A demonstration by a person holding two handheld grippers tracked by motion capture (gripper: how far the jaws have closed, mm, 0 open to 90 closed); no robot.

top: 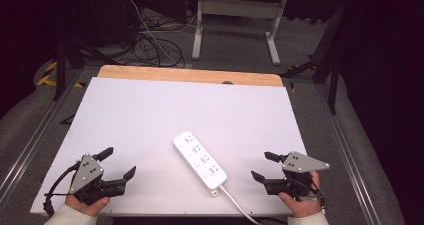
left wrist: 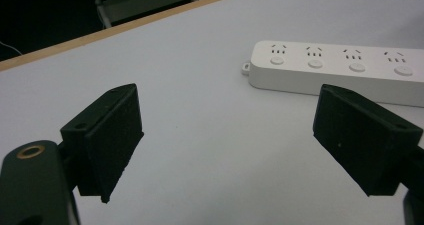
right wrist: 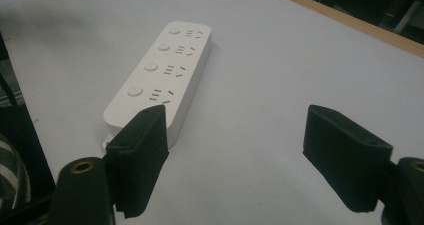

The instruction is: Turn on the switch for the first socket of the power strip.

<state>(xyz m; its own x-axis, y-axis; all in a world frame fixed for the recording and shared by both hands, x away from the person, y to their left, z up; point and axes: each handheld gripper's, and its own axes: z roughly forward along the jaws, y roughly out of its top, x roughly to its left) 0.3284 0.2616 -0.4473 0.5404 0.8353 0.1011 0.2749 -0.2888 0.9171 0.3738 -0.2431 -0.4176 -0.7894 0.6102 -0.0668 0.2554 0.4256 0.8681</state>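
Your left gripper (top: pixel 119 164) sits low over the white table (top: pixel 150 115) with its jaws spread wide and nothing between them. In the left gripper view (left wrist: pixel 230 150), the white power strip (left wrist: pixel 345 70) lies ahead of and beyond your right-hand jaw, which overlaps its near edge; four sockets, each with a round button, run along its top. Bare white surface fills the gap between the jaws.

Your right gripper (top: pixel 264 166) is also wide open and holds nothing. In the right gripper view (right wrist: pixel 245 155), the power strip (right wrist: pixel 160 70) stretches away from your left-hand jaw, its near end just behind that jaw's tip, clear of the gap.

From the high view, the power strip (top: pixel 200 160) lies diagonally between your two grippers, apart from both, with its white cord (top: pixel 237 205) leaving the near end toward the table's front edge.
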